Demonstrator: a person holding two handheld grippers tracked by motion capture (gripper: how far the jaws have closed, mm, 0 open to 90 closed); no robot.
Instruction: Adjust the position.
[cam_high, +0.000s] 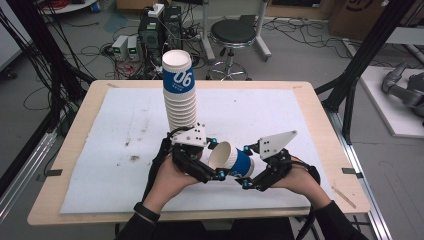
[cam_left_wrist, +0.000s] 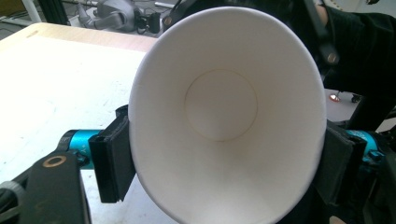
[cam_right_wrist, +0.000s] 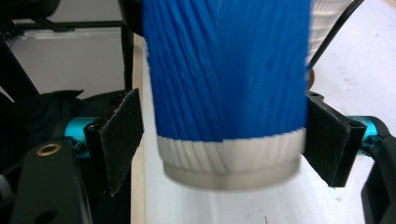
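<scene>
A tall stack of white paper cups (cam_high: 179, 97), its top one marked with a blue band, stands on the white mat (cam_high: 115, 150). In front of it a single blue-and-white paper cup (cam_high: 235, 161) lies on its side in the air between both grippers. My left gripper (cam_high: 217, 159) is shut on the rim. In the left gripper view the white inside of the cup (cam_left_wrist: 219, 102) faces me, with a pad (cam_left_wrist: 114, 158) pressed on each side. My right gripper (cam_high: 246, 166) straddles the base, open. In the right gripper view its left pad (cam_right_wrist: 119, 140) stands clear of the cup (cam_right_wrist: 224, 70).
The mat covers most of a wooden table (cam_high: 80, 115). Beyond the far edge are a black stool (cam_high: 232, 35), computer boxes (cam_high: 150, 35) and loose cables on the floor. Black frame posts (cam_high: 360, 60) rise at both sides.
</scene>
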